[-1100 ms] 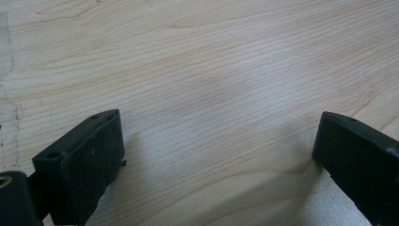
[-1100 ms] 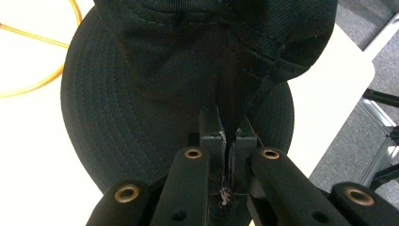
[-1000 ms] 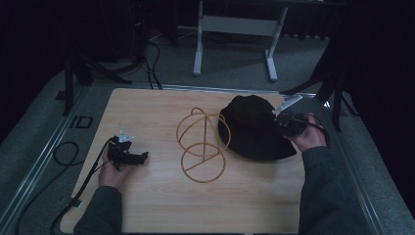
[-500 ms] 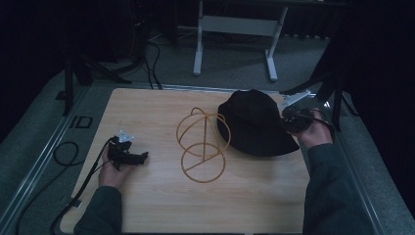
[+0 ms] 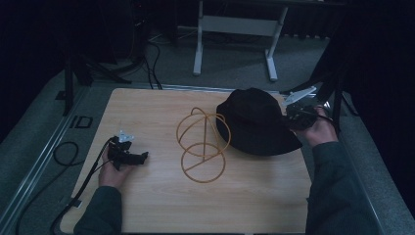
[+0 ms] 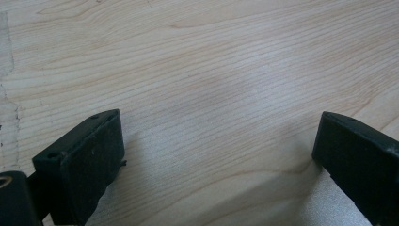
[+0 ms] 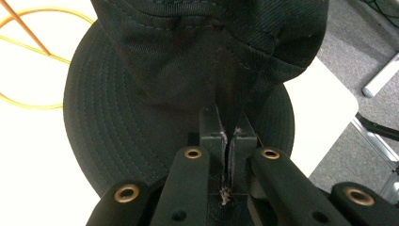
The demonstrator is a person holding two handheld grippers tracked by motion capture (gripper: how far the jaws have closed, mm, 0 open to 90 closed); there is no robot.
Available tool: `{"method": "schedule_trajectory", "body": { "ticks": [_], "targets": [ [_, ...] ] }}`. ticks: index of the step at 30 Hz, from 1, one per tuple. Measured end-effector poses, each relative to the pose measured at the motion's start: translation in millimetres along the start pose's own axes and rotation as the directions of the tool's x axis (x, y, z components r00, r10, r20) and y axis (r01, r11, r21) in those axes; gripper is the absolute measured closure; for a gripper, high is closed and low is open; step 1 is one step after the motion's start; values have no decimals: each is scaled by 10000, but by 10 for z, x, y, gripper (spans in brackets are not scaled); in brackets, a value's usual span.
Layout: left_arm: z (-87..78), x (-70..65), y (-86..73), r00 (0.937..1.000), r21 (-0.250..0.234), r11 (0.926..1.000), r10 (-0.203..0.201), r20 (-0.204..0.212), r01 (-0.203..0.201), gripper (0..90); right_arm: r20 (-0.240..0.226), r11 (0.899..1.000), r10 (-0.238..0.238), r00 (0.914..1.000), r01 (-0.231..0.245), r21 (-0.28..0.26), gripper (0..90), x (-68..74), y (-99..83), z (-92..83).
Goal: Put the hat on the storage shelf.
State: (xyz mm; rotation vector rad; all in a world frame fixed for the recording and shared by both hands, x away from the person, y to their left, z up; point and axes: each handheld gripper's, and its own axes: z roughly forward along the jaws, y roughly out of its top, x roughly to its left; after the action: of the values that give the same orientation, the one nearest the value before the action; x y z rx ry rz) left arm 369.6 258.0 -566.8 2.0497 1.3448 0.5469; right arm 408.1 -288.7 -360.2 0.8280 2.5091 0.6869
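A black fabric bucket hat with a stitched brim [image 5: 257, 122] sits on the far right part of the pale wooden bench [image 5: 161, 205], its brim spread flat on the wood and reaching the bench's right edge. In the right gripper view the hat [image 7: 188, 80] has a fold of its crown pulled up and pinched between the two black jaws of the right hand-held gripper [image 7: 227, 136], which are pressed together on the cloth. In the high view that hand-held gripper [image 5: 289, 116] is at the hat's right side, held in the person's right hand [image 5: 318, 131].

Just left of the hat stands an orange wire stand made of looped rings [image 5: 200, 142], its upper loop touching or overlapping the hat's brim edge.

Well apart, near the bench's left edge, the left hand-held gripper [image 5: 139, 157] rests low on the wood in the left hand [image 5: 115, 171]. Its jaws stand wide apart over bare wood grain [image 6: 211, 84], holding nothing.
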Motion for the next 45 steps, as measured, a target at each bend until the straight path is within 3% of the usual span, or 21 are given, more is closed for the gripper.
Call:
{"method": "schedule_trajectory", "body": {
  "ticks": [24,45],
  "targets": [
    [0,0,0,10000,-4,10000,-5,1,5,28,47,9972,-469,9989,471,-579,883,-31,142,-311],
    [1,-2,0,10000,-20,10000,-23,1,23,28,174,9939,-511,9985,526,-972,883,-105,223,-534]
  ]
}}
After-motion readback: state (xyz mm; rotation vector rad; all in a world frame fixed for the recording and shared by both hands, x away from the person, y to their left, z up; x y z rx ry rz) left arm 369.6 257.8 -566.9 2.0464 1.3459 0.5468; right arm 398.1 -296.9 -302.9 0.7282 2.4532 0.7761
